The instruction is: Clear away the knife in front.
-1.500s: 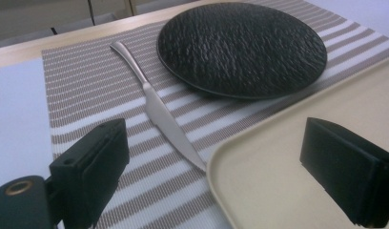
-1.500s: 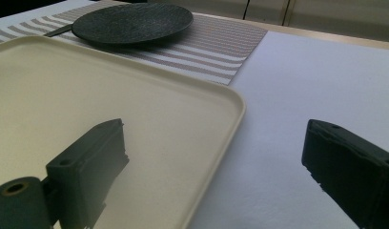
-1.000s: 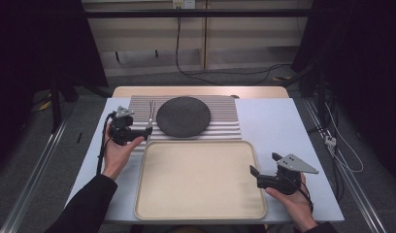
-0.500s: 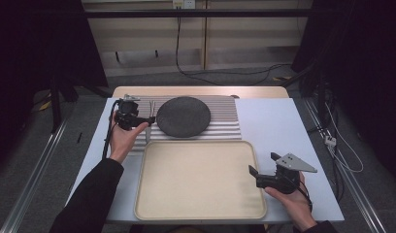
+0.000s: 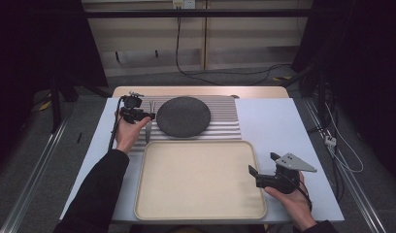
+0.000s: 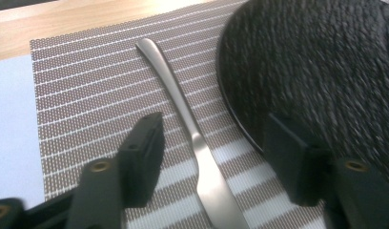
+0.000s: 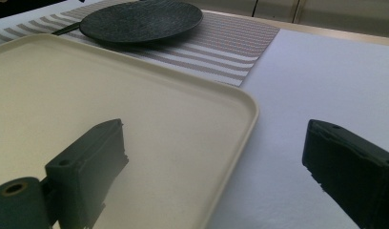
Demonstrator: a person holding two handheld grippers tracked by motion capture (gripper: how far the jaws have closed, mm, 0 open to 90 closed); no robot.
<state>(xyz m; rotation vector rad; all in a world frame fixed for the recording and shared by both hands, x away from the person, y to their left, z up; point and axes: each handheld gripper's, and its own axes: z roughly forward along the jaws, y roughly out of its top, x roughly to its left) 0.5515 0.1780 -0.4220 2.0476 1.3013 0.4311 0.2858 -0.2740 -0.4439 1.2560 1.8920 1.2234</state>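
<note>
A silver piece of cutlery (image 6: 183, 102) lies on the striped placemat (image 6: 87, 86), just left of a dark round plate (image 6: 316, 62). My left gripper (image 6: 214, 138) hangs low over it. Its jaws have just been closing and stand one on each side of the handle, with a gap on both sides. In the high view the left gripper (image 5: 146, 116) sits at the left rim of the plate (image 5: 183, 115), over the cutlery (image 5: 148, 132). My right gripper (image 5: 262, 163) is open over the right edge of the cream tray (image 5: 201, 142), with nothing between its jaws.
The tray (image 7: 240, 102) fills the near middle of the white table (image 5: 278, 126). The placemat (image 5: 225, 116) lies behind it and carries the plate (image 7: 140, 20). A wooden strip (image 5: 196, 91) runs along the far edge. Cables trail on the floor at the right.
My left hand has moved away from the person and a little right, to the plate's left rim. The right hand has stayed where it was.
</note>
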